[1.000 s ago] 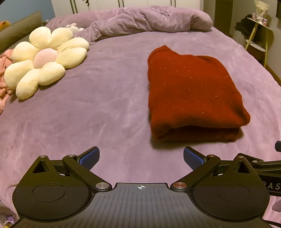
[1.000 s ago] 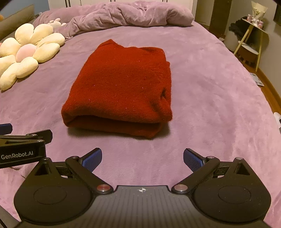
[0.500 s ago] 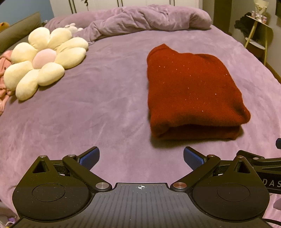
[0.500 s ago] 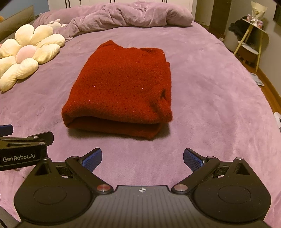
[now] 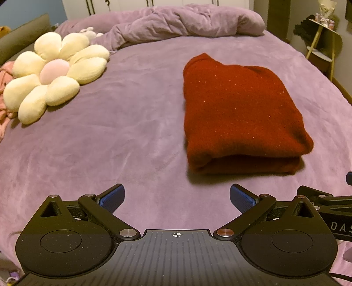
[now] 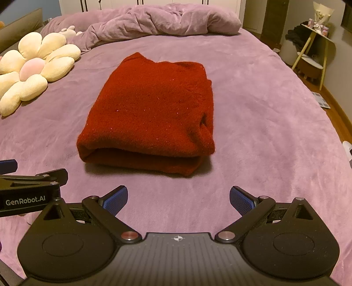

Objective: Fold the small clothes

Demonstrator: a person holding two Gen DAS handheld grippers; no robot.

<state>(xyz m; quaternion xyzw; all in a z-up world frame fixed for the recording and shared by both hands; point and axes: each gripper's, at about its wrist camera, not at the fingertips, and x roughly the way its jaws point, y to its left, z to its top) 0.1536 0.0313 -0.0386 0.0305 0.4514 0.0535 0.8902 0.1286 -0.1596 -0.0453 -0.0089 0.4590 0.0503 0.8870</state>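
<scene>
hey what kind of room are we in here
Most likely a bedroom. The folded red sweater lies on a wide bed with a purple cover, a rumpled duvet is heaped at its far end, and a flower-shaped cushion rests to the left.

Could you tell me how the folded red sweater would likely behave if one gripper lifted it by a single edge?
The red sweater looks like soft, fuzzy knit, so it would probably sag. Its stacked layers seem loose, so the fold would likely open. The fuzzy surface should resist slipping.
</scene>
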